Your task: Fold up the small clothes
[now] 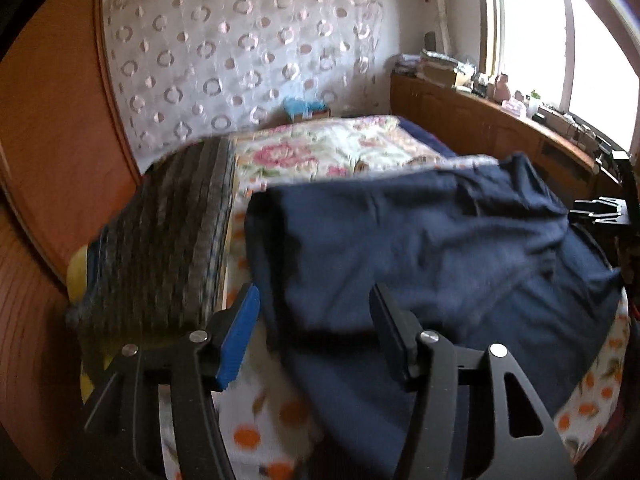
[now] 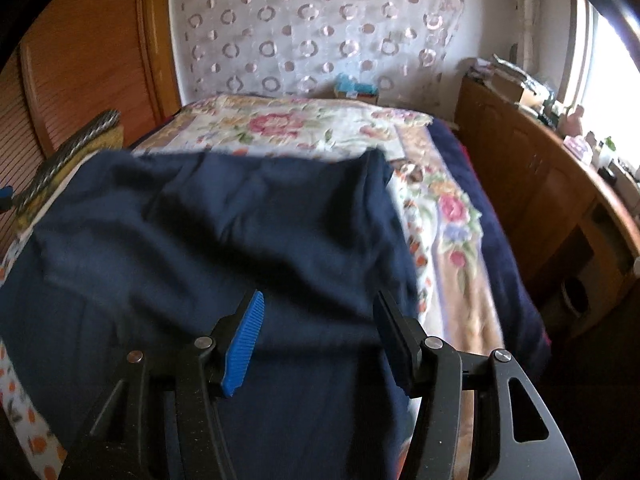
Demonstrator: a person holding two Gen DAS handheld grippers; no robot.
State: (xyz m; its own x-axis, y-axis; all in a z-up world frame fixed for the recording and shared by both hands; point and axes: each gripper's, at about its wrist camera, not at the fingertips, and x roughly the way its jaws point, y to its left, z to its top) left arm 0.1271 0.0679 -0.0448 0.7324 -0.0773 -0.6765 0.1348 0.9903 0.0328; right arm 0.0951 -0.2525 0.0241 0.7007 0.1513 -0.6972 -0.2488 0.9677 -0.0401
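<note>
Both views blur the navy garment [image 1: 420, 248], its near edge hidden behind the spread left gripper [image 1: 316, 332] and right gripper [image 2: 320, 336].

Spread on the bed [image 2: 460, 216]: the cloth [image 2: 224, 232]. Left of the cloth, a pillow [image 1: 172, 232]. Right of the bed, a cabinet [image 2: 532, 184].

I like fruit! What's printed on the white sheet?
Orange fruits on the white sheet, clearest in the left wrist view.

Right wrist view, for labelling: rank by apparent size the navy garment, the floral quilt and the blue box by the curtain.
1. navy garment, though nearness inflates it
2. floral quilt
3. blue box, far back
</note>
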